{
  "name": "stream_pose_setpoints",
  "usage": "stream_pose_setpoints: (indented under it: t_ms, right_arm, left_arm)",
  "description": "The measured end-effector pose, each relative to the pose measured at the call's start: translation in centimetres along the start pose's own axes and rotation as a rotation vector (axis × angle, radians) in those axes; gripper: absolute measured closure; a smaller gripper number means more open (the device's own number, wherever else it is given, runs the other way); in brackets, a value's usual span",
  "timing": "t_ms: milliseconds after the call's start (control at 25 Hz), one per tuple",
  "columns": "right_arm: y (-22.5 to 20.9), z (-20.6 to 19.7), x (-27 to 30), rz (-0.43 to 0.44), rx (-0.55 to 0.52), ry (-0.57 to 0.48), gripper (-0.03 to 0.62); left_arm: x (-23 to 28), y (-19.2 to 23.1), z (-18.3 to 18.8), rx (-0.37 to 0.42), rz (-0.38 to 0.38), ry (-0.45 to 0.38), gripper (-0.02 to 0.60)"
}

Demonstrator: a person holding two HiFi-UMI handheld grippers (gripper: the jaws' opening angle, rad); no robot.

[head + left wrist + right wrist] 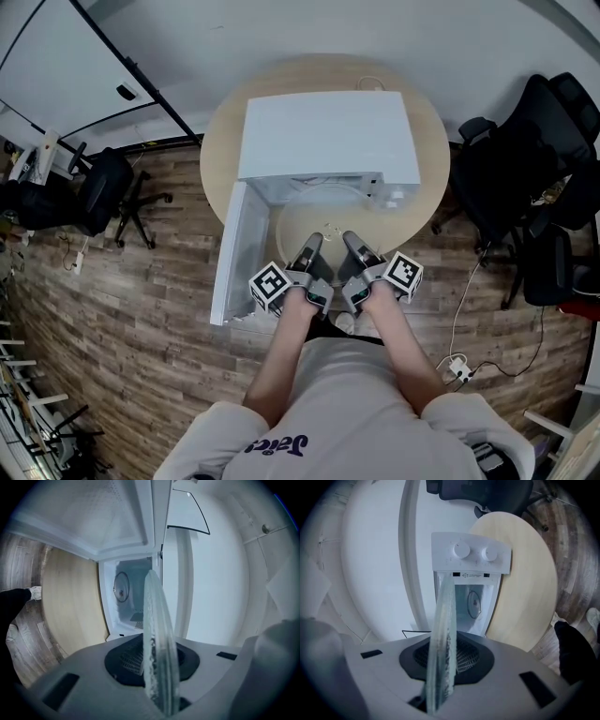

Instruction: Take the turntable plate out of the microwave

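- Holding the plate (pixel 319 211) by its near rim, the left tool (pixel 309 248) and right tool (pixel 354 246) are each clenched on the glass. They sit side by side, with the plate's edge running between each pair of jaws.
- The plate lies roughly level just in front of the open mouth of the microwave (pixel 328 131), above the near part of the tabletop (pixel 220 150). Whether its far edge is inside the cavity I cannot tell. The door (pixel 234 248) stands open at the left.
- It looks like thick clear glass, so it is stiff and probably fairly heavy. It would likely chip or break if dropped or knocked on the cavity frame.
- The surface is smooth and probably slippery, so each tool needs a firm bite well onto the rim.
- The rim is the sensible place to take hold, since the broad flat middle offers nothing to pinch.
- Both holds are at the near edge and close together, so the far side's weight will tend to tip it down. Holds spread wider apart would likely steady it.
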State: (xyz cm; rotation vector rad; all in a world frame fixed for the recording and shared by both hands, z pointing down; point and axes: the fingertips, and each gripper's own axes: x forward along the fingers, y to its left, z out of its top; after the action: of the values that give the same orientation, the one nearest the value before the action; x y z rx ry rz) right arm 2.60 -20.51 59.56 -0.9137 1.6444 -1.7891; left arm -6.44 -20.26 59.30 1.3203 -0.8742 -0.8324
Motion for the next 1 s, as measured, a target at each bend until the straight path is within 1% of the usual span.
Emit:
stream_pose_setpoints:
  t_ms: [200, 440, 560, 720, 1000]
  right_arm:
    - [2.3, -1.1, -1.0, 0.005, -0.031, 0.026, 0.534]
    - [4.0, -1.4, -1.7, 0.058, -0.067, 0.025, 0.534]
    - [4.0, -1.3, -2.1, 0.061, -0.067, 0.021, 0.534]
    - [3.7, -1.5, -2.3, 0.055, -0.068, 0.023, 0.534]
    - [3.2, -1.5, -2.2, 0.044, -0.049, 0.032, 0.534]
  left_arm:
    - [-1.6, -2.3, -0.6, -0.003, -0.03, -0.01, 0.511]
    - [-2.0, -4.2, -1.3, 0.018, -0.076, 0.006, 0.511]
    - [-2.1, -4.2, -1.6, 0.024, -0.087, 0.014, 0.511]
    - [-2.4, -4.0, -1.9, 0.004, -0.094, 0.018, 0.509]
    - [-2.4, -3.3, -1.9, -0.008, -0.071, 0.013, 0.509]
